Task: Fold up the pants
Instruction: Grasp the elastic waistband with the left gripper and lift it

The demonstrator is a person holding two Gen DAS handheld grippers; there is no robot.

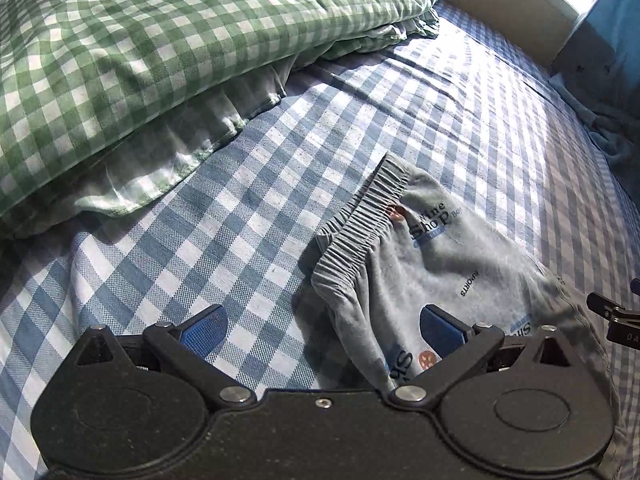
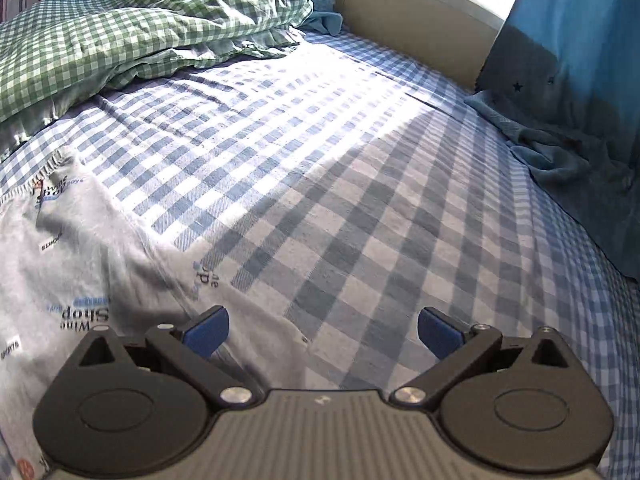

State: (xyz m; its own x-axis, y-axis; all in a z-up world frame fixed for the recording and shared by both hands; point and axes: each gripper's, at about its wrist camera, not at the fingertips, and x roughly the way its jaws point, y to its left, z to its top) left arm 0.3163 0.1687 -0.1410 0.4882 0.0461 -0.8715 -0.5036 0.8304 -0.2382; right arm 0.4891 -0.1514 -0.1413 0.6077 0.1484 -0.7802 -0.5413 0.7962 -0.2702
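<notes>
Grey printed pants lie rumpled on the blue checked bed sheet, their elastic waistband pointing away from me. My left gripper hovers open over the waistband's near corner, its right blue pad above the fabric and nothing between the pads. In the right wrist view the same pants spread across the lower left. My right gripper is open above the pants' right edge, with its left pad over the cloth and its right pad over bare sheet.
A green checked duvet is heaped at the back left. A blue star-print pillow and a crumpled blue cloth rest at the right against the beige bed frame. Part of the other gripper shows at the right edge.
</notes>
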